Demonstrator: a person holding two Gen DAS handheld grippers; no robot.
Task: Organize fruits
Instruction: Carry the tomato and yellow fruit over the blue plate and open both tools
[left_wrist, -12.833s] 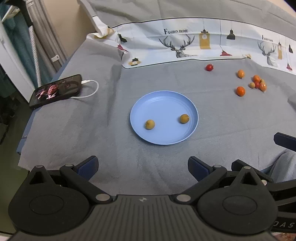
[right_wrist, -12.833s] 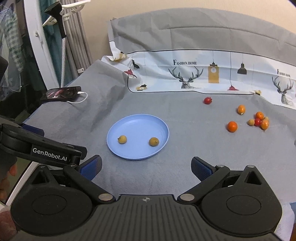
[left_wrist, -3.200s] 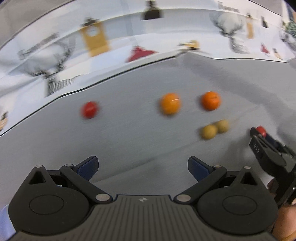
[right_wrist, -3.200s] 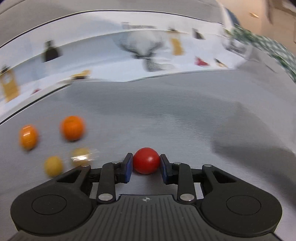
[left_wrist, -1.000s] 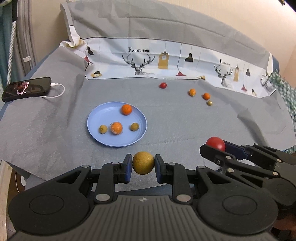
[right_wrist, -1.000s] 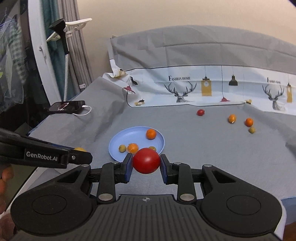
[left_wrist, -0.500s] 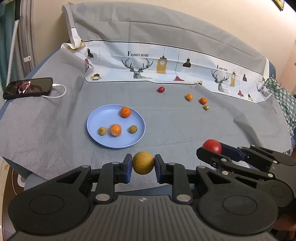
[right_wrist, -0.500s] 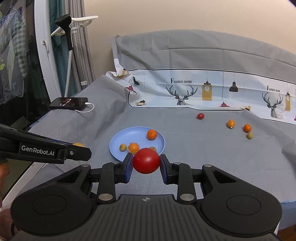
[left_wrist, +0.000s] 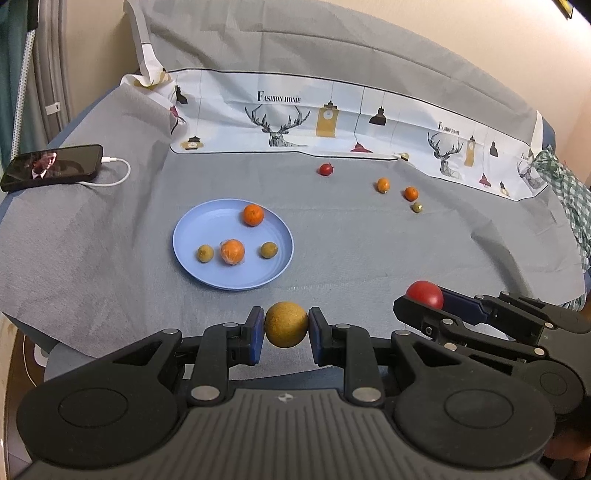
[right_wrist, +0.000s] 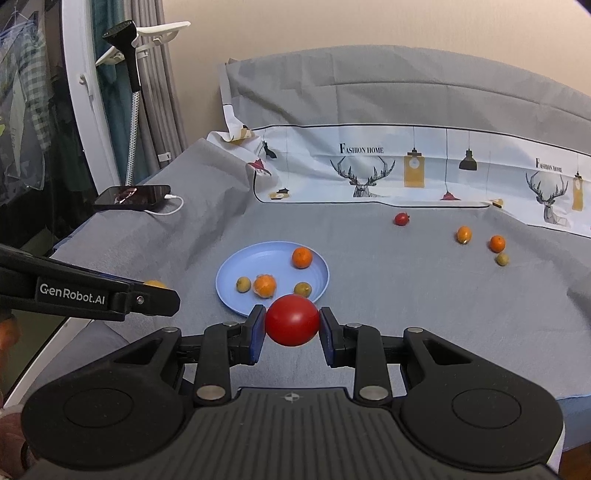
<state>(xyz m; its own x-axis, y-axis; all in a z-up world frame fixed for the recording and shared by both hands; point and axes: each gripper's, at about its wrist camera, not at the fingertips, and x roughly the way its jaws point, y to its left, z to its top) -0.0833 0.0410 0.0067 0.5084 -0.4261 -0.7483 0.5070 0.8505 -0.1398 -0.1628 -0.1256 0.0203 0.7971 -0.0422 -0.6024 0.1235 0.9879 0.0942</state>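
The left tool (left_wrist: 286, 329) grips a yellow-brown fruit (left_wrist: 286, 328) at lower centre; the right tool (right_wrist: 292, 325) grips a red tomato (right_wrist: 292, 319). Mid-carry; next, probably lowering both into the blue plate (left_wrist: 188, 236) at centre-left.

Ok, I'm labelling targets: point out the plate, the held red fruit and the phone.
plate (left_wrist: 192, 236): left wrist view, bare left rim.
red fruit (right_wrist: 292, 319): right wrist view, its centre.
phone (left_wrist: 51, 167): left wrist view, screen middle.

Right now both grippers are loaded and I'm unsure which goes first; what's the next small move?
Probably carry the left gripper, jaws shut on the round yellow-brown fruit, forward over the blue round plate, which lies straight ahead with bare space near its front rim.
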